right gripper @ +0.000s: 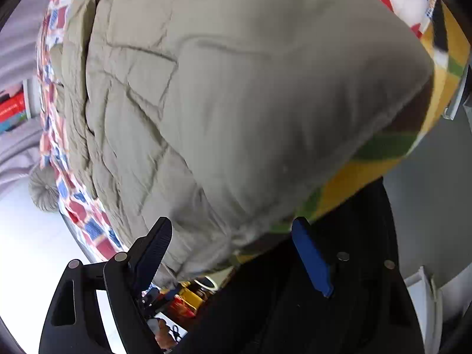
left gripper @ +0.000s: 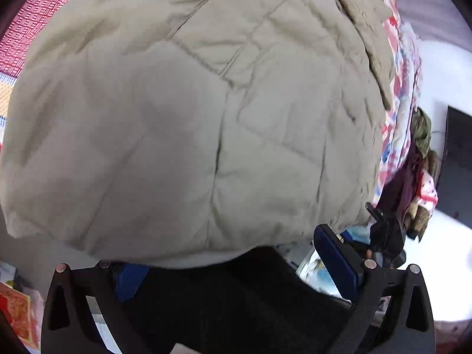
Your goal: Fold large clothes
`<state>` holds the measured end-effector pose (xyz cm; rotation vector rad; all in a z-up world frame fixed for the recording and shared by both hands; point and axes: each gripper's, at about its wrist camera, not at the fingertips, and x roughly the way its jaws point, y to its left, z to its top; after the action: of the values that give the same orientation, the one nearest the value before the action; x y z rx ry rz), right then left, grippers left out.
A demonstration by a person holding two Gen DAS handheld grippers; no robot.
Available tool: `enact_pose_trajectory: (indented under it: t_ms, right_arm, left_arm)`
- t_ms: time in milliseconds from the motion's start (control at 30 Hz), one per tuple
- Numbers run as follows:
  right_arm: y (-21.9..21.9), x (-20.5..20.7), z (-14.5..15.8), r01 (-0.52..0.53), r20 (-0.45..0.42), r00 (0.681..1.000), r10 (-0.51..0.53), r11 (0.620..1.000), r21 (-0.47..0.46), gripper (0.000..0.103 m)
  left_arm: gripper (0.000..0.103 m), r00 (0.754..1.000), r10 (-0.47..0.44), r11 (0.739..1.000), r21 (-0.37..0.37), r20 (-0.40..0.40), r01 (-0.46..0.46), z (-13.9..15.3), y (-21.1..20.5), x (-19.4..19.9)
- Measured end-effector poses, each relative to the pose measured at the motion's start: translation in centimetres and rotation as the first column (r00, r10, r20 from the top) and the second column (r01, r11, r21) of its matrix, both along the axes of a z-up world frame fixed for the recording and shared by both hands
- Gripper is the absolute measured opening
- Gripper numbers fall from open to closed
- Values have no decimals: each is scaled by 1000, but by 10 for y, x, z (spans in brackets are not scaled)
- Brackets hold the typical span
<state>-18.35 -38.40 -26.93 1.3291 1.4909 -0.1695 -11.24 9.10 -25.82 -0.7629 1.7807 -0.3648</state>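
Beige quilted jacket [left gripper: 191,103] fills the view, stitched in big squares. Beneath the jacket, a bedsheet [left gripper: 396,124] patched red, blue and white; at the jacket's near edge, a yellow, green and brown blanket [right gripper: 368,174]. Blue pads [right gripper: 311,261] on black fingers.

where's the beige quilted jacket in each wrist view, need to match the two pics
Left wrist view: the beige quilted jacket fills most of the frame, its lower edge just above the left gripper.
Right wrist view: the jacket fills the centre and top, hanging down between the open jaws of the right gripper.
Shared landmark: the red, white and blue patterned bedding, at the right edge in the left view and the left edge in the right view.
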Motion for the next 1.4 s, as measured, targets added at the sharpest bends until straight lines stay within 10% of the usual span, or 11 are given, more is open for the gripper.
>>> enact_pose_trajectory:
  t_ms: [167, 333, 400, 567, 700, 1000, 1400]
  right_arm:
    - [-4, 12, 4, 65, 68, 995, -67, 997, 29, 86]
    - [-5, 18, 6, 107, 106, 988, -114, 992, 72, 85]
    - [-2, 21, 7, 113, 109, 986, -123, 990, 90, 74]
    - [7, 34, 15, 54, 85, 995, -58, 998, 41, 13]
    - [12, 49, 31, -5, 130, 991, 7, 1000, -13, 9]
    - [12, 109, 103, -140, 285, 939, 195, 969, -202, 8]
    - [8, 263, 205, -180, 491, 762, 422, 866, -466, 8]
  left_arm:
    - [102, 999, 32, 999, -12, 22, -32, 6, -7, 6]
    - [54, 998, 18, 999, -29, 59, -17, 18, -6, 21]
    - [29, 997, 0, 1000, -29, 78, 3, 23, -8, 28]
    - [19, 987, -38, 999, 9, 154, 37, 47, -9, 44]
    - [19, 967, -60, 998, 29, 249, 55, 78, -4, 59]
    - [19, 856, -114, 992, 99, 504, 74, 161, -5, 128]
    - [19, 675, -158, 969, 245, 720, -34, 207, -27, 293]
